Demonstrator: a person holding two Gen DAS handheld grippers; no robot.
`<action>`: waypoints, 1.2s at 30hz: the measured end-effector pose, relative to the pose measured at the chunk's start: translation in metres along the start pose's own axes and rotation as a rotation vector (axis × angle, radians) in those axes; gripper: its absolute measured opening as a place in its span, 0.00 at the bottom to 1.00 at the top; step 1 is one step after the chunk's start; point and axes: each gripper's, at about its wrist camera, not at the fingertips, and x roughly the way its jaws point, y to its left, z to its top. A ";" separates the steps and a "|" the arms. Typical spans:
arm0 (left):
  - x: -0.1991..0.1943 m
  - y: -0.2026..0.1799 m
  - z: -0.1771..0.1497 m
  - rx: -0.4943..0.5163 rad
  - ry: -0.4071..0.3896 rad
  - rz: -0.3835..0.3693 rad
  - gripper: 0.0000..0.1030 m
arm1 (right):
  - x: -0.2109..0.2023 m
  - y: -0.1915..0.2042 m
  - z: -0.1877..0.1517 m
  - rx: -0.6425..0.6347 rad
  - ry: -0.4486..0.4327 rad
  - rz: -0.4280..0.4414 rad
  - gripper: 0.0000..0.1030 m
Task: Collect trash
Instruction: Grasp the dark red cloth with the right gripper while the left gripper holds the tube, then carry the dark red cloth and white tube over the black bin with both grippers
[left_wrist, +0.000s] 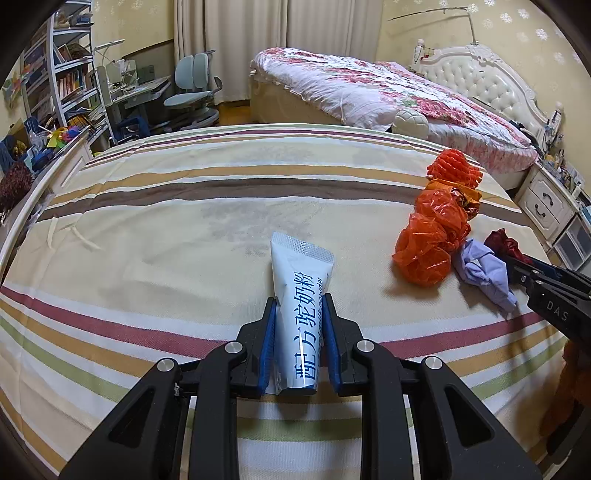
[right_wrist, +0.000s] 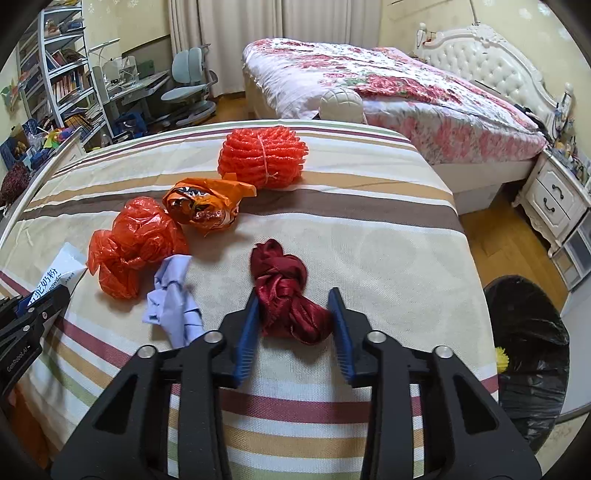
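I have my left gripper (left_wrist: 300, 301) clamped on the white sachet (left_wrist: 301, 295) and my right gripper (right_wrist: 294, 297) open astride the red knotted cloth (right_wrist: 286, 291), near the tabletop's (right_wrist: 369, 229) right edge beside the bin (right_wrist: 532, 354).

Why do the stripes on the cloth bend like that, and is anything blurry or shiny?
Left wrist view: fisheye distortion bows the striped cloth and darkens the corners; the white sachet between the left gripper fingers shows glare along its length. Right wrist view: the same bowing; the dark red knotted cloth is sharp, with a soft shadow beside it.
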 end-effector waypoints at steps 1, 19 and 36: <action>0.000 0.000 0.000 0.001 0.000 -0.001 0.24 | -0.001 -0.002 -0.001 0.009 -0.001 0.000 0.28; -0.026 -0.030 -0.012 0.019 -0.013 -0.082 0.24 | -0.041 -0.046 -0.040 0.089 -0.035 -0.062 0.25; -0.064 -0.116 -0.008 0.154 -0.095 -0.206 0.24 | -0.085 -0.104 -0.066 0.200 -0.113 -0.124 0.25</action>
